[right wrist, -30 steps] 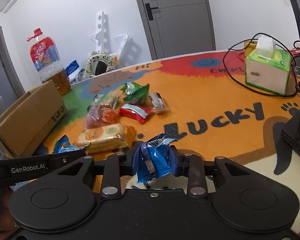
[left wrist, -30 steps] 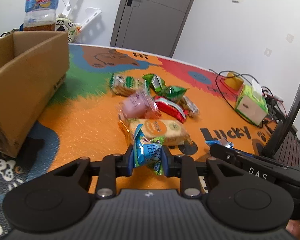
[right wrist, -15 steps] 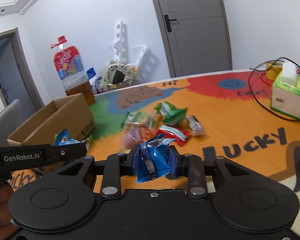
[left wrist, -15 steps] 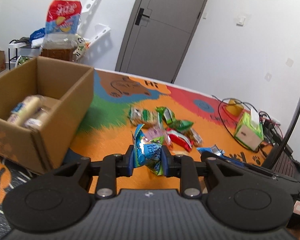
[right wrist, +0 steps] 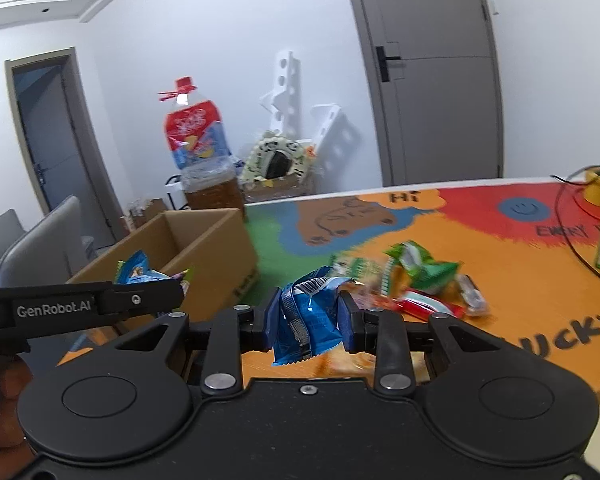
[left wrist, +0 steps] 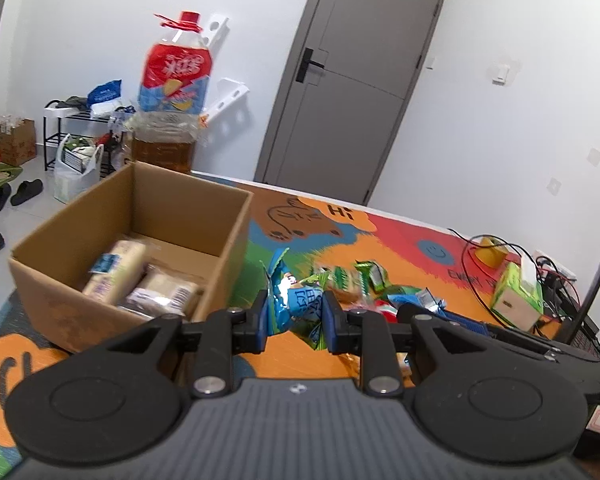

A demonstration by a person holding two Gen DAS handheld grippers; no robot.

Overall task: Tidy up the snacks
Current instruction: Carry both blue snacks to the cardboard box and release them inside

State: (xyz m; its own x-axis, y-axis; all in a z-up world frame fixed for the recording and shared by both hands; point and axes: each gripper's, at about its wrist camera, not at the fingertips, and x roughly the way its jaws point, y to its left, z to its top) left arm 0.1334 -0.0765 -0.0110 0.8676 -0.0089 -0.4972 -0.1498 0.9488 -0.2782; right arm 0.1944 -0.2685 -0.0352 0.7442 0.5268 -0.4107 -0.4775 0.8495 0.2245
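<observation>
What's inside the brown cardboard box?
The cardboard box already holds at least two pale wrapped snack packs, lying side by side on its floor, seen from the left wrist. The near wall hides the front part of the floor, so more could lie there.

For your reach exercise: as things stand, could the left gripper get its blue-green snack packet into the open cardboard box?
Probably yes. The left gripper grips the blue-green snack packet, the cardboard box is open-topped with room beside its packets, and nothing lies between.
</observation>
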